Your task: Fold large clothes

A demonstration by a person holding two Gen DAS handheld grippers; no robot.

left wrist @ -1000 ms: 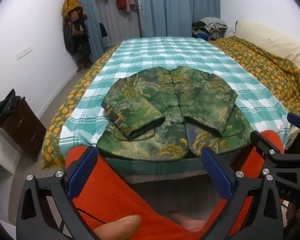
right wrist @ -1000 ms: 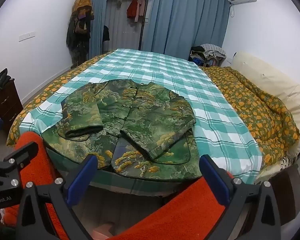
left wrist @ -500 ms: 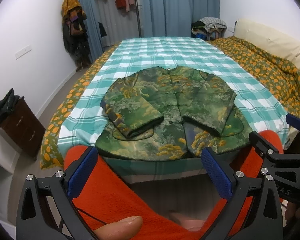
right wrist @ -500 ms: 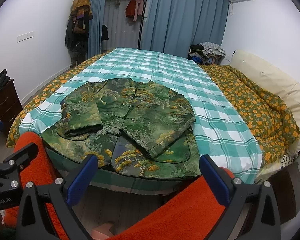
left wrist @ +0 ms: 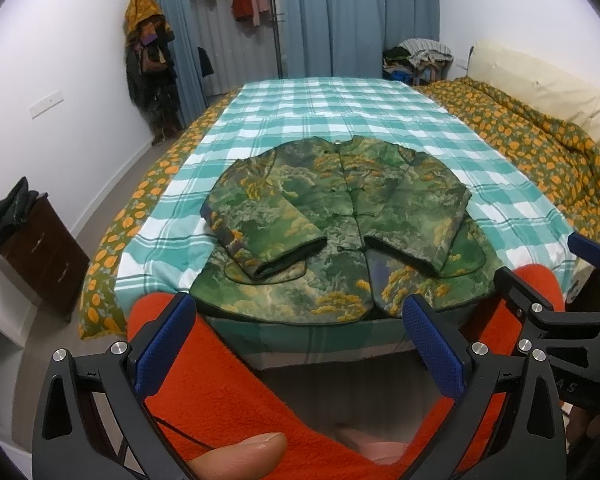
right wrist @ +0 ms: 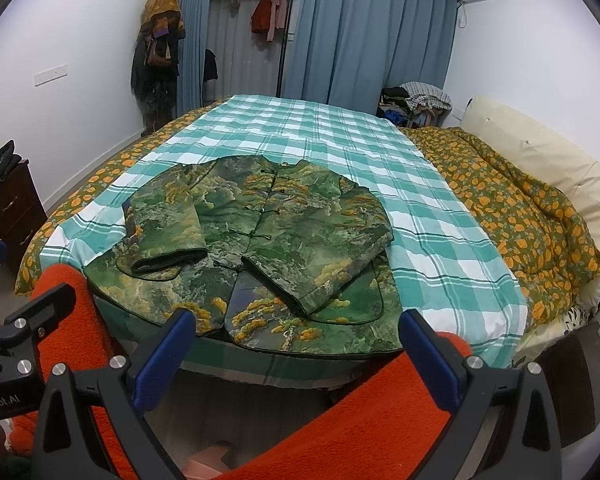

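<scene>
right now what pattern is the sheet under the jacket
Teal and white plaid sheet, clearest in the right wrist view; the jacket lies on it.

Jacket (left wrist: 340, 216): green landscape print with yellow-orange patches, dark piping, centre of frame.
Bedsheet (left wrist: 340, 108): teal and white plaid.
Quilt (left wrist: 540, 148): olive with orange fruit print, right side.
Curtains (right wrist: 372, 32): plain blue, top of frame.
Gripper pads (left wrist: 430, 344): blue on black frames.
Trousers (left wrist: 228, 392): bright orange-red fleece, bottom.
</scene>
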